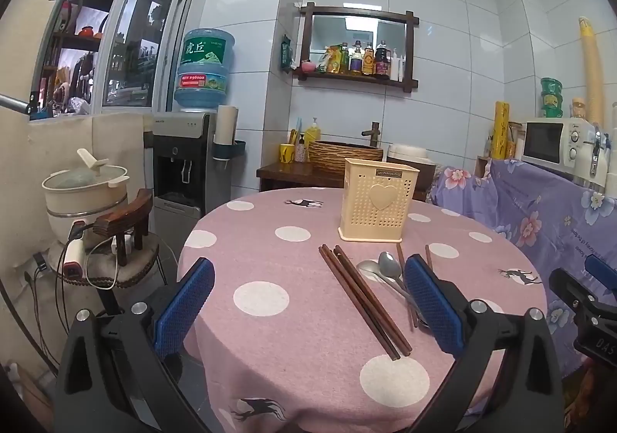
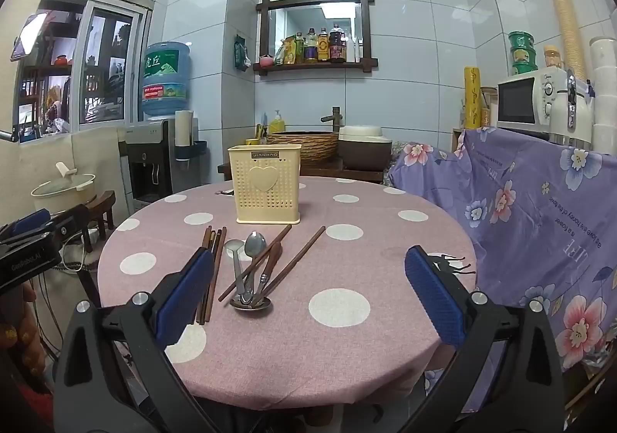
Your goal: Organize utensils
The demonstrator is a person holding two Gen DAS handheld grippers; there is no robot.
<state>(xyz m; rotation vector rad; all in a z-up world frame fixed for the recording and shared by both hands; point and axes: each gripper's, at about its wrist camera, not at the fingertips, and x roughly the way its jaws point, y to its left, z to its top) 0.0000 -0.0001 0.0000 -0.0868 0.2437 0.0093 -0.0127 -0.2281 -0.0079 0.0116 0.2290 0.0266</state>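
A cream perforated utensil holder (image 1: 378, 201) (image 2: 265, 184) stands upright on the pink polka-dot round table (image 1: 270, 251) (image 2: 347, 317). In front of it lie dark wooden chopsticks (image 1: 362, 298) (image 2: 210, 274) and a pile of metal spoons (image 1: 387, 267) (image 2: 248, 263) crossed by more chopsticks (image 2: 297, 263). My left gripper (image 1: 308, 301) is open and empty, above the near table edge with the chopsticks between its fingers. My right gripper (image 2: 308, 294) is open and empty, just right of the spoon pile.
A purple floral cloth (image 2: 540, 209) covers furniture at the right, with a microwave (image 2: 528, 101) on it. A water dispenser (image 1: 181, 163), a pot (image 1: 85, 186) and a wooden chair (image 1: 123, 236) stand left. A basin (image 2: 304, 145) sits behind the table.
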